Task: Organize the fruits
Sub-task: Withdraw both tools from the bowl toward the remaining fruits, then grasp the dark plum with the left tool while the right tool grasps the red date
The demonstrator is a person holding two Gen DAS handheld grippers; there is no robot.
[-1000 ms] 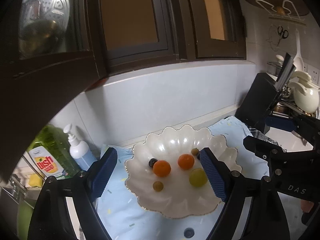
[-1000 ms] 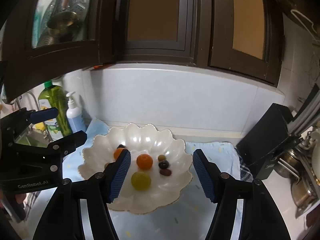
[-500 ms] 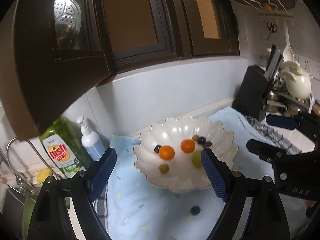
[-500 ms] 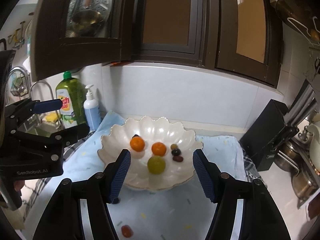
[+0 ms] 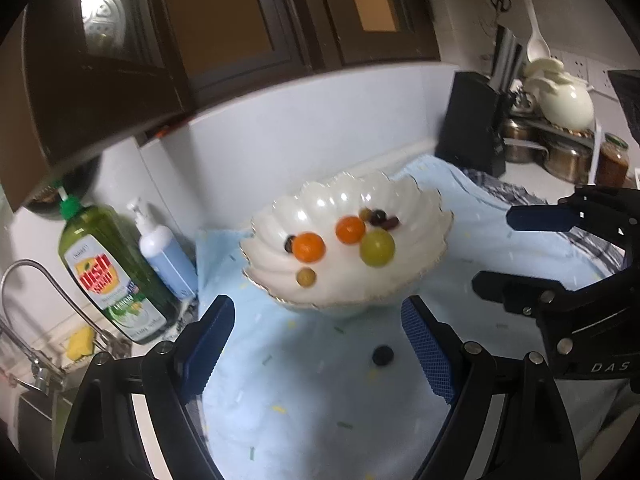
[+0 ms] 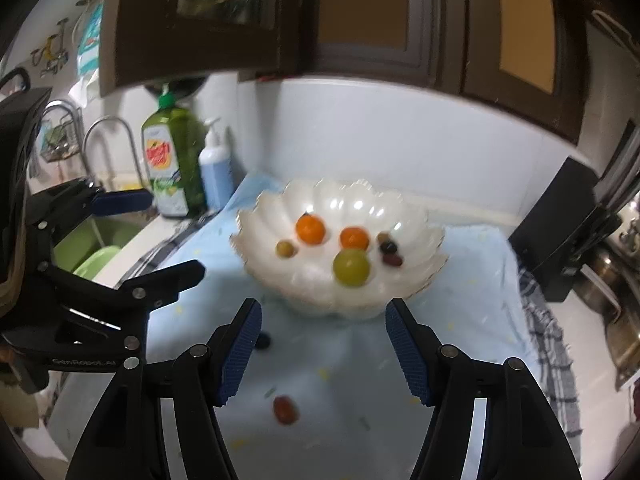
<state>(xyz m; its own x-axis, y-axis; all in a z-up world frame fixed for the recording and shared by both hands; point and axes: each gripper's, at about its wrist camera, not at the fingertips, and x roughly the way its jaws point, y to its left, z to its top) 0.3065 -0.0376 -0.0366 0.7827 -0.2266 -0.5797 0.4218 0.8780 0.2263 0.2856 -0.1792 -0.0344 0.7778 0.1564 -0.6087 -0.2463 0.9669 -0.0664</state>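
Grippers: left gripper and right gripper both hanging apart, empty | white scalloped ceramic bowl collecting fruit | small red fruit and dark round berry lying loose on pale blue cloth, likely awaiting pickup.

The green bottle reads "DISH SOAP"; one gripper body reads "DAS", the other "GenRobot.AI".
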